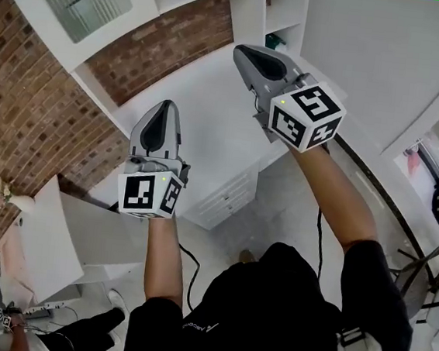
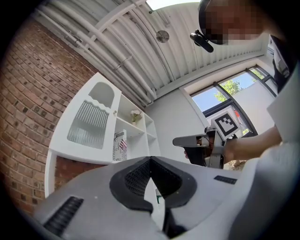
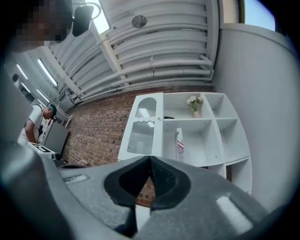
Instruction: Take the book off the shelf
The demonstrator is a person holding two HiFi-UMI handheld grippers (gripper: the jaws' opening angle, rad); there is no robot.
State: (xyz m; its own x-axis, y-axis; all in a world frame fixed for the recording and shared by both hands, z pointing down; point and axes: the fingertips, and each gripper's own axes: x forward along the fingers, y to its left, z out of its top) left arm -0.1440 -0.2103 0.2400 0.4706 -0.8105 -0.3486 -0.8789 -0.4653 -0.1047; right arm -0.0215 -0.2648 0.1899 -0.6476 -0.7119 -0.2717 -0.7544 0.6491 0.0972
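The book (image 3: pixel 180 145), thin with a flag-patterned cover, stands upright in a middle cubby of the white wall shelf (image 3: pixel 206 154). It also shows in the left gripper view as the book (image 2: pixel 120 146). My right gripper (image 3: pixel 150 158) is shut and empty, raised toward the shelf and still well short of it. My left gripper (image 2: pixel 150 159) is shut too, with nothing between its tips. From above, the left gripper (image 1: pixel 167 107) and right gripper (image 1: pixel 246 53) are both held up in front of the person, right one higher. The right gripper (image 2: pixel 187 140) appears beside the left.
A ribbed-glass cupboard door (image 3: pixel 140 136) sits left of the book's cubby. A vase of flowers (image 3: pixel 194 105) stands in the cubby above. A brick wall (image 1: pixel 23 111) lies behind. Below are a white counter with drawers (image 1: pixel 225 199), a white table (image 1: pixel 49 239) and a chair (image 1: pixel 418 285). Another person (image 3: pixel 37 123) stands far left.
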